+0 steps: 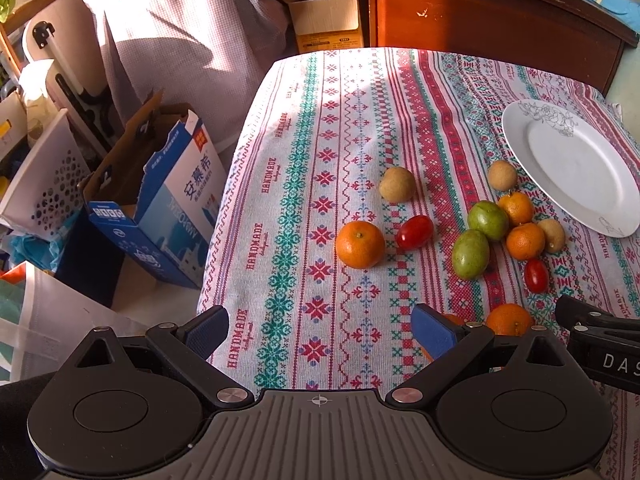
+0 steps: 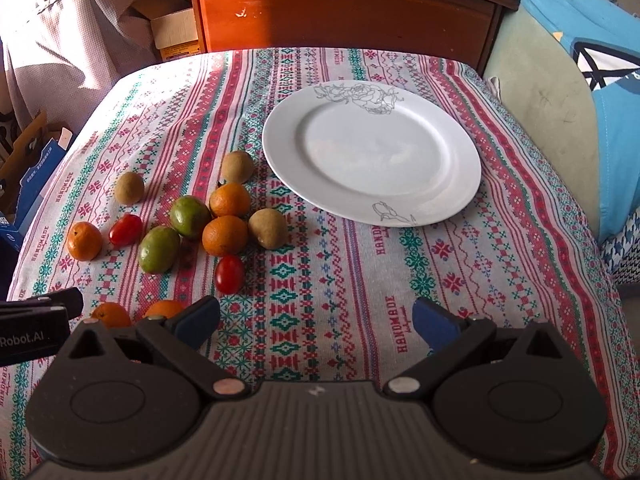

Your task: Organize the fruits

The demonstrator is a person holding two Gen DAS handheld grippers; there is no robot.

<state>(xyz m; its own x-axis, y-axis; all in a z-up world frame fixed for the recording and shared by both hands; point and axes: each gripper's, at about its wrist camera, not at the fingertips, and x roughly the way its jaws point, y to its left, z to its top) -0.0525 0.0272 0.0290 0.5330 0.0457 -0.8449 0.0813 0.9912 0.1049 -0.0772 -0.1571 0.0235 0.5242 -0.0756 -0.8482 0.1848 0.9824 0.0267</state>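
Observation:
Loose fruit lies on a patterned tablecloth (image 2: pixel 360 280): several oranges (image 2: pixel 225 235), two green fruits (image 2: pixel 159 249), three brown kiwis (image 2: pixel 268 228) and two red tomatoes (image 2: pixel 230 274). A white plate (image 2: pixel 372 152) sits bare beyond them. In the left wrist view an orange (image 1: pixel 360 244), a tomato (image 1: pixel 415 232) and a kiwi (image 1: pixel 397 184) lie ahead, with the plate (image 1: pixel 576 168) at far right. My left gripper (image 1: pixel 320 326) is open above the cloth's near edge, holding nothing. My right gripper (image 2: pixel 316 320) is open too, near of the plate, with two oranges (image 2: pixel 111 314) beside its left finger.
A wooden cabinet (image 2: pixel 344 8) stands behind the table. Open cardboard boxes (image 1: pixel 160 200) and a white perforated basket (image 1: pixel 44 172) crowd the floor to the left. A person in a checked garment (image 1: pixel 180 28) stands at the far left corner. A cushioned seat (image 2: pixel 560 120) flanks the right side.

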